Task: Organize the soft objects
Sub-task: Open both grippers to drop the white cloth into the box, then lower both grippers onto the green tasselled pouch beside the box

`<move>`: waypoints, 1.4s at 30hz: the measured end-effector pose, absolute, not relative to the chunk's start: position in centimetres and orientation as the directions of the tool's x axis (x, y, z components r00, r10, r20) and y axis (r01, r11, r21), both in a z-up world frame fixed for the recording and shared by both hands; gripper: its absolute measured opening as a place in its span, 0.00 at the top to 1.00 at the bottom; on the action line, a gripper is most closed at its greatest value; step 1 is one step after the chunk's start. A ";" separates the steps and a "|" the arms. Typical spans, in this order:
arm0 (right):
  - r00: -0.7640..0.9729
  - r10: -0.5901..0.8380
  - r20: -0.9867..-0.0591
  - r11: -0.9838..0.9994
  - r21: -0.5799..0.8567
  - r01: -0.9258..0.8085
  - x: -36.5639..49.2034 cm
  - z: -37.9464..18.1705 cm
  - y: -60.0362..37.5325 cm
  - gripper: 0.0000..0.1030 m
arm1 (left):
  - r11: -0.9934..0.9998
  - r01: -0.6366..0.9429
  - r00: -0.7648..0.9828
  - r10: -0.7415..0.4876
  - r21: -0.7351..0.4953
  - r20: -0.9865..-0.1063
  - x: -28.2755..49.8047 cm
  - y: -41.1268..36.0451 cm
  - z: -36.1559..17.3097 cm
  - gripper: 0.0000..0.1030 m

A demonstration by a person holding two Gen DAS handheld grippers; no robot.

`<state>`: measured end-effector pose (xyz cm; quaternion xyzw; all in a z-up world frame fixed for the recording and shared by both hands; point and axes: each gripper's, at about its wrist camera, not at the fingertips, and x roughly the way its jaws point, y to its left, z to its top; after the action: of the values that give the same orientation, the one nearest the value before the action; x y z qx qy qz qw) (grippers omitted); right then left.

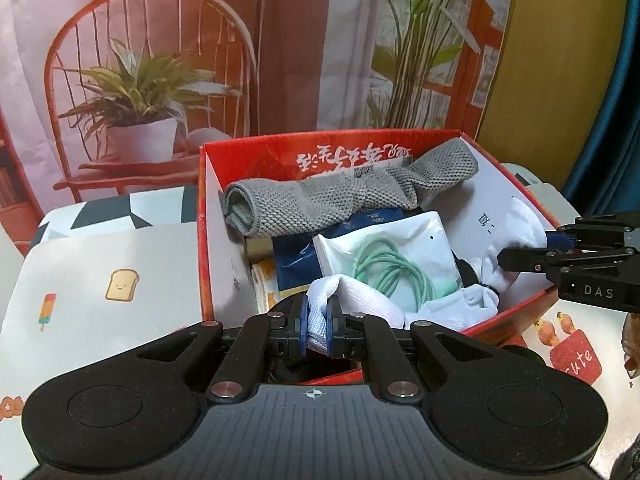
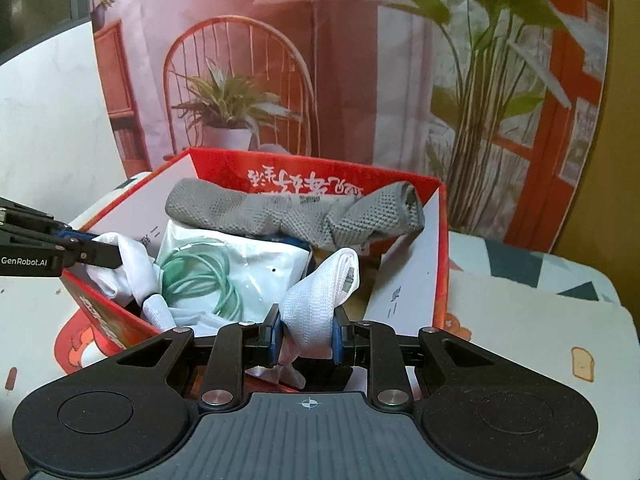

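You are pinching the white cloth (image 1: 320, 320) with both grippers, left gripper (image 1: 318, 330) and right gripper (image 2: 306, 334), low in the frame over the red box (image 1: 400, 140). Lower both ends together, slowly.

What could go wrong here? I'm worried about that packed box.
Both the left gripper and right gripper pinch one white cloth over the red box. Pulling apart could slip a grip. The cloth drapes on the cable bag, which may snag, and the grey towel leaves little room.
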<state>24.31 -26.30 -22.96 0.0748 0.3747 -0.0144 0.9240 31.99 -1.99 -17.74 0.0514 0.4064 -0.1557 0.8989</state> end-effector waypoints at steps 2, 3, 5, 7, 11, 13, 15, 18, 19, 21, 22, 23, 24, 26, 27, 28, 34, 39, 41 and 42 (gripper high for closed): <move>0.712 0.031 -0.702 0.988 0.129 0.084 24.6 -23.1 -26.4 0.79 | 0.946 0.323 0.613 -0.237 -0.034 -0.754 32.2 -2.1 -18.0 0.90; 0.709 0.033 -0.704 0.988 0.130 0.084 24.6 -23.2 -26.5 0.79 | 0.946 0.324 0.609 -0.235 -0.033 -0.758 32.4 -2.2 -18.1 0.90; 0.703 0.038 -0.710 0.987 0.137 0.085 24.8 -23.4 -26.5 0.79 | 0.944 0.329 0.604 -0.233 -0.027 -0.762 32.5 -2.4 -18.4 0.90; 0.701 0.035 -0.712 0.986 0.139 0.092 24.7 -23.5 -26.6 0.78 | 0.940 0.341 0.609 -0.232 -0.013 -0.759 32.5 -2.5 -18.3 0.88; 0.725 0.005 -0.689 0.986 0.123 0.110 24.1 -23.2 -26.7 0.66 | 0.940 0.341 0.641 -0.236 -0.005 -0.730 32.0 -2.3 -17.8 0.70; 0.747 -0.012 -0.664 0.985 0.121 0.123 23.5 -22.8 -27.1 0.57 | 0.944 0.331 0.668 -0.233 0.002 -0.706 31.5 -2.1 -17.3 0.48; 0.772 -0.028 -0.635 0.981 0.129 0.142 22.7 -22.3 -27.5 0.44 | 0.944 0.331 0.695 -0.248 -0.006 -0.675 30.9 -1.8 -16.7 0.40; 0.810 -0.035 -0.585 0.978 0.148 0.149 21.3 -21.4 -28.2 0.41 | 0.948 0.319 0.729 -0.242 0.005 -0.640 30.0 -1.7 -15.7 0.36; 0.820 -0.039 -0.571 0.978 0.148 0.150 20.8 -21.1 -28.4 0.41 | 0.950 0.311 0.741 -0.237 0.009 -0.628 29.7 -1.6 -15.4 0.32; 0.837 -0.028 -0.547 0.977 0.161 0.138 19.8 -20.6 -28.7 0.41 | 0.953 0.302 0.757 -0.236 0.006 -0.610 29.1 -1.4 -14.9 0.29; 0.844 -0.021 -0.536 0.977 0.168 0.130 19.2 -20.4 -28.8 0.41 | 0.955 0.297 0.763 -0.237 0.001 -0.601 28.8 -1.3 -14.6 0.29; 0.849 -0.012 -0.528 0.978 0.171 0.120 18.5 -20.2 -28.8 0.41 | 0.956 0.294 0.768 -0.239 -0.005 -0.594 28.4 -1.2 -14.4 0.29; 0.853 -0.006 -0.522 0.979 0.172 0.112 17.9 -20.1 -28.7 0.41 | 0.956 0.292 0.772 -0.242 -0.011 -0.588 28.1 -1.1 -14.2 0.29; 0.862 0.015 -0.506 0.982 0.171 0.083 16.6 -20.0 -28.4 0.41 | 0.956 0.291 0.779 -0.249 -0.020 -0.575 27.1 -0.9 -14.0 0.28; 0.865 0.025 -0.502 0.983 0.168 0.069 15.9 -20.1 -28.1 0.40 | 0.957 0.288 0.783 -0.248 -0.022 -0.570 26.5 -0.8 -14.1 0.27; 0.864 0.032 -0.502 0.985 0.163 0.058 15.3 -20.2 -27.7 0.40 | 0.959 0.282 0.787 -0.245 -0.023 -0.565 25.9 -0.8 -14.1 0.27; 0.830 0.078 -0.552 0.981 0.192 0.036 12.7 -22.3 -26.0 0.40 | 0.970 0.240 0.801 -0.222 -0.041 -0.557 22.7 0.0 -15.4 0.27; 0.779 0.102 -0.619 0.981 0.191 0.024 12.3 -24.7 -25.1 0.40 | 0.973 0.226 0.783 -0.215 -0.055 -0.583 21.3 0.7 -16.9 0.27; 0.763 0.106 -0.637 0.980 0.195 0.027 12.3 -25.7 -24.9 0.40 | 0.975 0.217 0.772 -0.206 -0.055 -0.602 21.2 0.9 -17.7 0.27; 0.754 0.107 -0.648 0.980 0.198 0.031 12.5 -26.3 -25.0 0.40 | 0.976 0.212 0.765 -0.203 -0.059 -0.611 21.2 1.1 -18.1 0.27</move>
<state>12.50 -24.96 -26.33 0.0986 0.3498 0.0204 0.9314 21.21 1.12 -18.09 0.0066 0.3244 -0.1103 0.9394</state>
